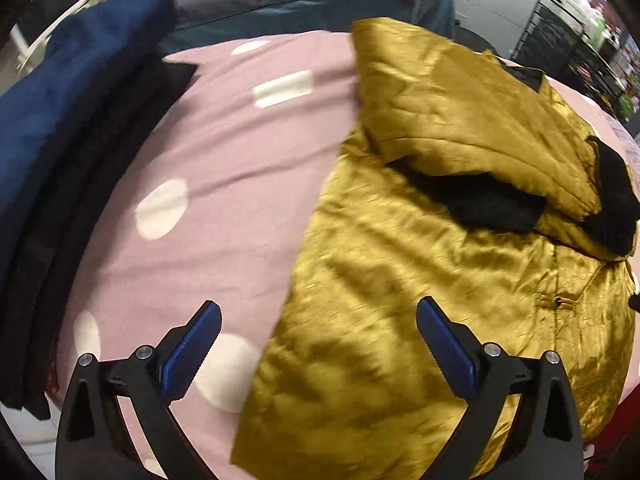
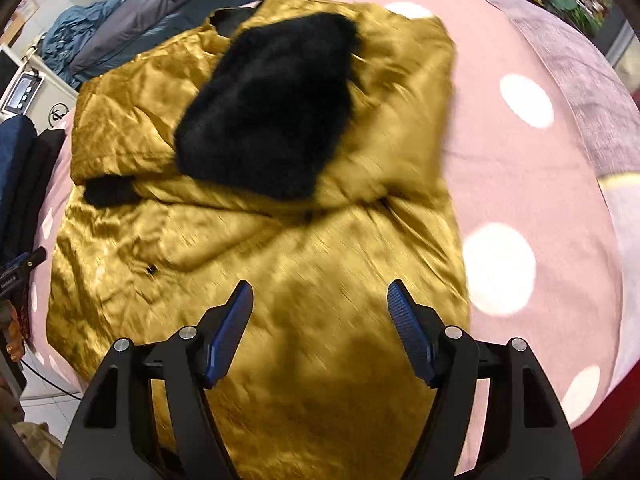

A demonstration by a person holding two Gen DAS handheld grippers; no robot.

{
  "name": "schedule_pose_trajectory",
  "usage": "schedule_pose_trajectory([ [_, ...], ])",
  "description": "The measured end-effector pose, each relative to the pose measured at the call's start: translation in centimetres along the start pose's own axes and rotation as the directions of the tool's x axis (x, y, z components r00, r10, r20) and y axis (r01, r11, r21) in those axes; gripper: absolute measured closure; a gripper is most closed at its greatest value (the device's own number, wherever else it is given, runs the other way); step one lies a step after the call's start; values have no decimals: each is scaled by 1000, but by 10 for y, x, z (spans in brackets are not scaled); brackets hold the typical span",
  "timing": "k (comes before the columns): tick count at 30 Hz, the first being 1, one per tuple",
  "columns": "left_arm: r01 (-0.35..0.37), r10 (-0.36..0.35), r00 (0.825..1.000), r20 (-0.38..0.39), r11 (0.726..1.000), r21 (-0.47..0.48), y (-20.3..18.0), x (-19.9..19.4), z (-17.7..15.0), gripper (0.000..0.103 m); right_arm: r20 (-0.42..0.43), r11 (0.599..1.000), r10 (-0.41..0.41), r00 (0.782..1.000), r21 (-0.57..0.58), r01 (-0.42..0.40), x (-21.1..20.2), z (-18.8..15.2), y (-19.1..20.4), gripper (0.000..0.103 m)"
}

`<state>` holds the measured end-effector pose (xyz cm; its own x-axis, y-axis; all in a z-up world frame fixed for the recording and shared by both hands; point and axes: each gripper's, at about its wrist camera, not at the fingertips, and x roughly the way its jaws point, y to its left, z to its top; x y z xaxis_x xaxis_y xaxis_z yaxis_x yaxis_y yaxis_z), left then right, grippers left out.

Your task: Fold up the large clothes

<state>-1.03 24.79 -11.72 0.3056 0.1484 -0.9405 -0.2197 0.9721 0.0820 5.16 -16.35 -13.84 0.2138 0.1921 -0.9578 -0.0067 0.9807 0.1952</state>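
One shiny gold quilted jacket with black fur trim on pink polka-dot bedsheet. Left gripper and right gripper: fingers wide apart, holding nothing.

Showing on the left gripper matte black, curved arms with triangular cutouts, each carrying two round silver screws. Wearing ribbed blue pads on the inner faces of the fingers. Repeating on the right gripper: black arms, silver screws, blue ribbed pads.
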Motion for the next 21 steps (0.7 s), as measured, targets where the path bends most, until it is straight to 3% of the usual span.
schedule_pose_trajectory([
  [7, -50, 48, 999, -24, 996, -69, 56, -1, -24, 8, -41, 1000, -13, 999, -6, 13, -5, -28, -21, 33],
  [12, -37, 34, 999, -39, 995, -88, 88, -7, -46, 8, -72, 1000, 2, 997, -5, -3, -10, -52, -41, 33],
  [16, -10, 4, 998, -60, 995, -95, 102, -9, -64, 8, -93, 998, 7, 996, 66, -1, -13, -63, -70, 33],
  [21, 96, -103, 993, -62, 990, -100, 101, -10, -74, 8, -80, 984, 71, 994, 167, -57, -23, -72, -101, 33],
])
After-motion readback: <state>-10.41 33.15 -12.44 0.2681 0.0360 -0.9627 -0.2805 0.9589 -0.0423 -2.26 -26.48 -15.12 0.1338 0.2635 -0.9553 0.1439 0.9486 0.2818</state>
